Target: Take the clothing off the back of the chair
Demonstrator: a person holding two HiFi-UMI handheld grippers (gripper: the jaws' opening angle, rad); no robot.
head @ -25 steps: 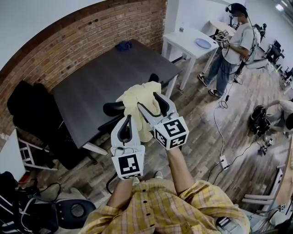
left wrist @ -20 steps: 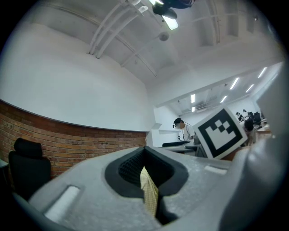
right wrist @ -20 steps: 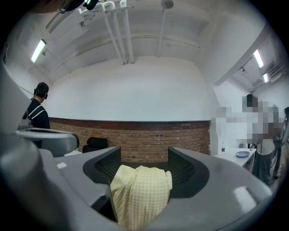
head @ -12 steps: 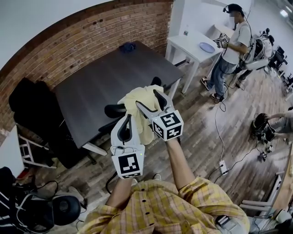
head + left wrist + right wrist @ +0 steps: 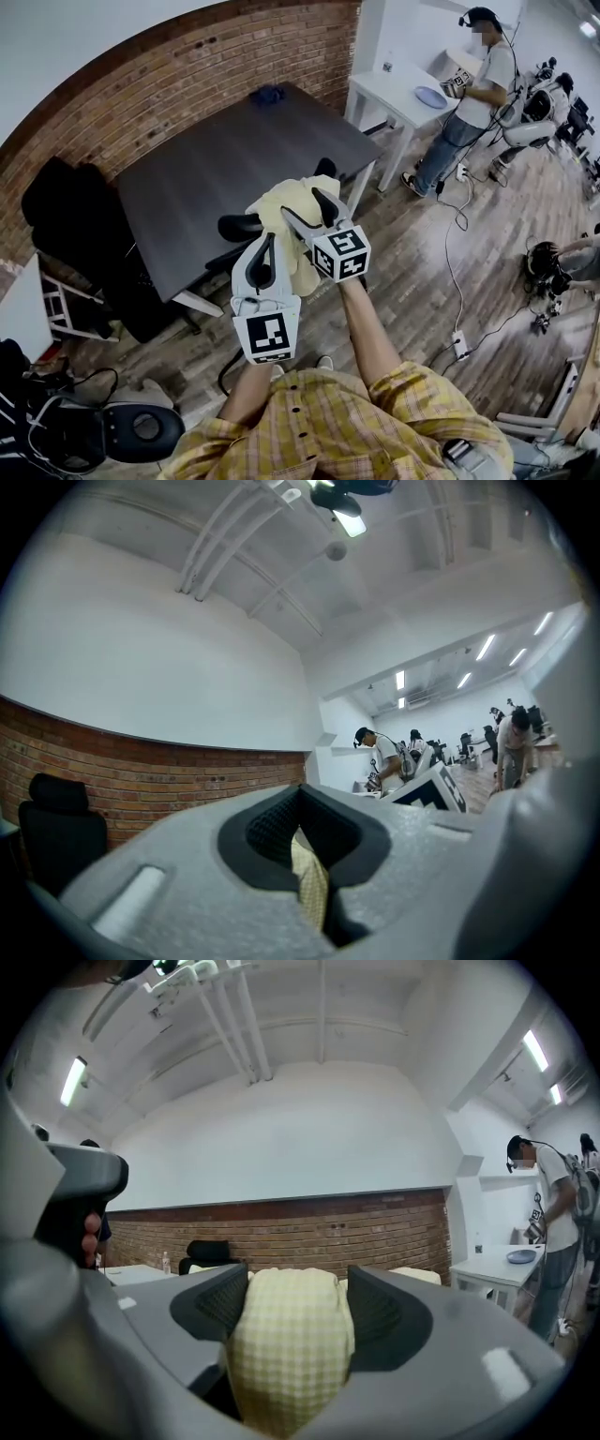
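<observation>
A pale yellow checked garment (image 5: 279, 208) hangs over the back of a black office chair (image 5: 235, 225) pushed against a dark table (image 5: 206, 169). My left gripper (image 5: 268, 242) is at the garment's near left side. In the left gripper view it (image 5: 302, 832) is shut on a thin fold of the garment (image 5: 310, 885). My right gripper (image 5: 302, 204) reaches over the garment's top with its jaws spread wide. In the right gripper view a thick bunch of the cloth (image 5: 291, 1354) fills the gap between the open right gripper (image 5: 295, 1302) pads.
A brick wall curves behind the dark table, which carries a small blue thing (image 5: 270, 94). A white table (image 5: 398, 94) with a blue plate and a standing person (image 5: 469, 84) are at the far right. Another black chair (image 5: 66, 220) is at the left. Cables lie on the wooden floor.
My right gripper has moved forward and lower onto the garment, its jaws wider around the cloth. The left gripper has kept its hold and place.
</observation>
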